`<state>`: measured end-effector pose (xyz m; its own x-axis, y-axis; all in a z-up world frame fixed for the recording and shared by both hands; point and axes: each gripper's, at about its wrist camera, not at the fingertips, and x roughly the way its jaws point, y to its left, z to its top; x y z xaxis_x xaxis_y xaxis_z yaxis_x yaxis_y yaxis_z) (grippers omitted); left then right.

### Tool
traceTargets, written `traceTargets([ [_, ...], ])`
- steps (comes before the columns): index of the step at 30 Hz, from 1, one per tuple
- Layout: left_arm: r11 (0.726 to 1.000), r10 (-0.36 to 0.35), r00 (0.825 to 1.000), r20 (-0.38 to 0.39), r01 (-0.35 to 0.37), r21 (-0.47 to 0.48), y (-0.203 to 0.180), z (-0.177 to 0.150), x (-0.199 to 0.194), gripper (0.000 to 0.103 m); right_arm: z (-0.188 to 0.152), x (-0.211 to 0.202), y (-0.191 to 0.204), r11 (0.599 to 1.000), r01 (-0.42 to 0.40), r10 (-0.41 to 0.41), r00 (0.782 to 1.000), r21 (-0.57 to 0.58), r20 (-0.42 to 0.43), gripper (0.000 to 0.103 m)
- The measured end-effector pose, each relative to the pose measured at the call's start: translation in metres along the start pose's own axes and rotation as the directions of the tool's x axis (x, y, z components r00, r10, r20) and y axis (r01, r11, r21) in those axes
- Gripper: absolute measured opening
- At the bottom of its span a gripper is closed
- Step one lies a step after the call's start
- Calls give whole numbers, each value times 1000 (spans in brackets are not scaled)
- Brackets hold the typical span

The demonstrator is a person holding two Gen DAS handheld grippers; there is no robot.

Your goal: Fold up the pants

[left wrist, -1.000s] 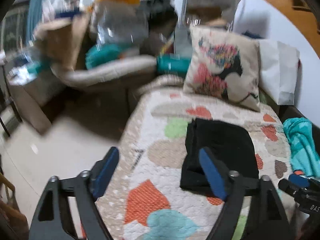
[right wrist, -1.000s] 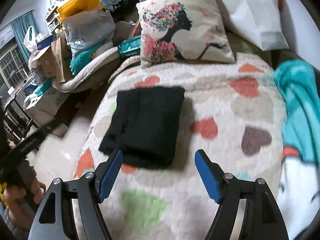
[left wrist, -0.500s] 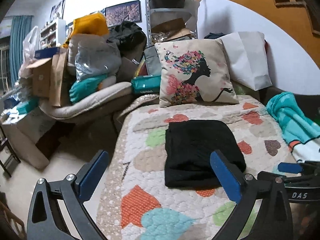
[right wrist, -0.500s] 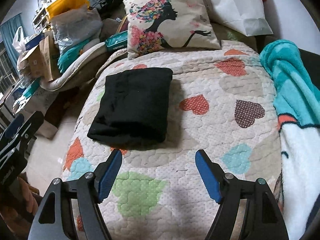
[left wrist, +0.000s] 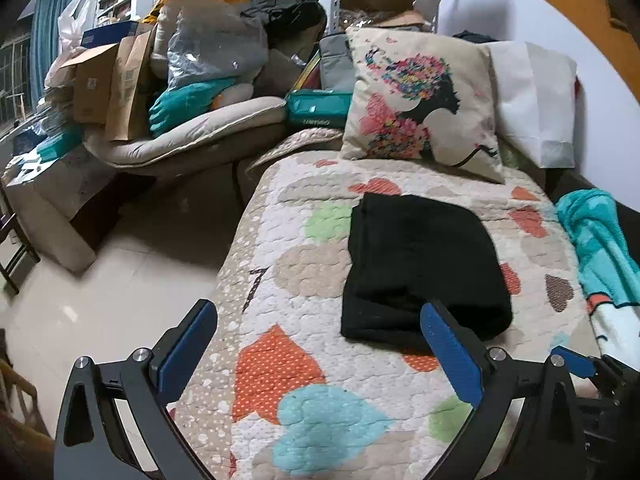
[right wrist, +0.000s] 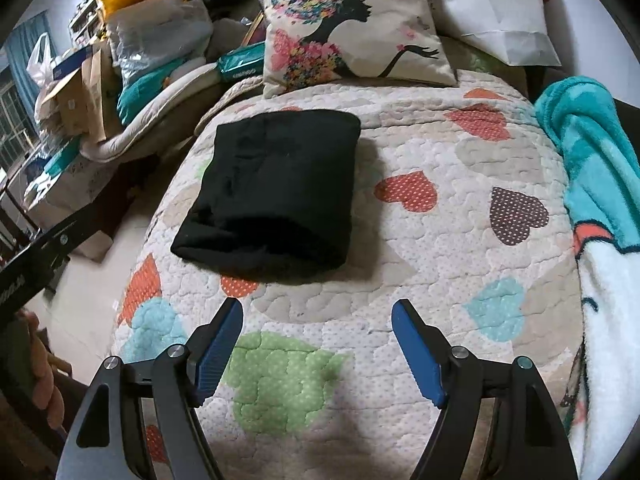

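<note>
Black pants [left wrist: 420, 264] [right wrist: 276, 188] lie folded into a thick rectangle on a heart-patterned quilt [left wrist: 320, 360] [right wrist: 440, 240]. My left gripper [left wrist: 320, 344] hovers open over the quilt's near left edge; its right finger overlaps the bundle's near corner in the view, and nothing sits between the jaws. My right gripper [right wrist: 318, 344] is open above the quilt, short of the bundle's near edge, holding nothing. The right gripper's tip [left wrist: 576, 364] shows at the lower right of the left wrist view. The left gripper's body [right wrist: 36, 256] crosses the left edge of the right wrist view.
A printed cushion [left wrist: 424, 100] [right wrist: 352, 24] and a white bag [left wrist: 536, 96] stand behind the pants. A teal blanket [left wrist: 600, 248] [right wrist: 592, 152] lies along the right. Piled boxes and bags [left wrist: 160, 64] crowd the left, beyond a strip of tiled floor [left wrist: 100, 300].
Both grippers have drawn back and sunk, so the pants sit farther from the jaws. The left jaws have spread wider. The pants have not moved.
</note>
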<state>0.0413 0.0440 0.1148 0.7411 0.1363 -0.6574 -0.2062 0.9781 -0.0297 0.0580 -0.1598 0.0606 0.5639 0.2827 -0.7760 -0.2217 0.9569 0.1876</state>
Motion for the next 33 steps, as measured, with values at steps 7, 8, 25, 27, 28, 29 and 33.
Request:
traceTargets([
  [7, 1000, -21, 999, -42, 21, 4, -1, -2, 7, 102, -2, 3, 1, 1000, 5, -5, 1000, -2, -10, 83],
  [8, 1000, -21, 999, -40, 21, 9, -2, -3, 7, 102, -2, 3, 1, 1000, 5, -5, 1000, -1, -10, 83],
  [25, 996, -90, 990, -113, 89, -13, -4, -7, 18, 102, -3, 4, 2, 1000, 13, -13, 1000, -5, -11, 84],
  [27, 996, -91, 989, -113, 90, -15, -4, -7, 18, 102, -3, 4, 2, 1000, 13, -13, 1000, -6, -12, 84],
  [28, 996, -89, 990, -112, 88, -11, -5, -7, 18, 102, -3, 4, 2, 1000, 13, -13, 1000, -7, -13, 84],
  [29, 996, -87, 990, -112, 87, -9, -5, -7, 17, 102, -3, 5, 2, 1000, 12, -12, 1000, -8, -14, 84],
  [33, 996, -85, 990, -112, 85, -6, -6, -7, 17, 102, -3, 5, 1, 1000, 12, -12, 1000, -9, -15, 85],
])
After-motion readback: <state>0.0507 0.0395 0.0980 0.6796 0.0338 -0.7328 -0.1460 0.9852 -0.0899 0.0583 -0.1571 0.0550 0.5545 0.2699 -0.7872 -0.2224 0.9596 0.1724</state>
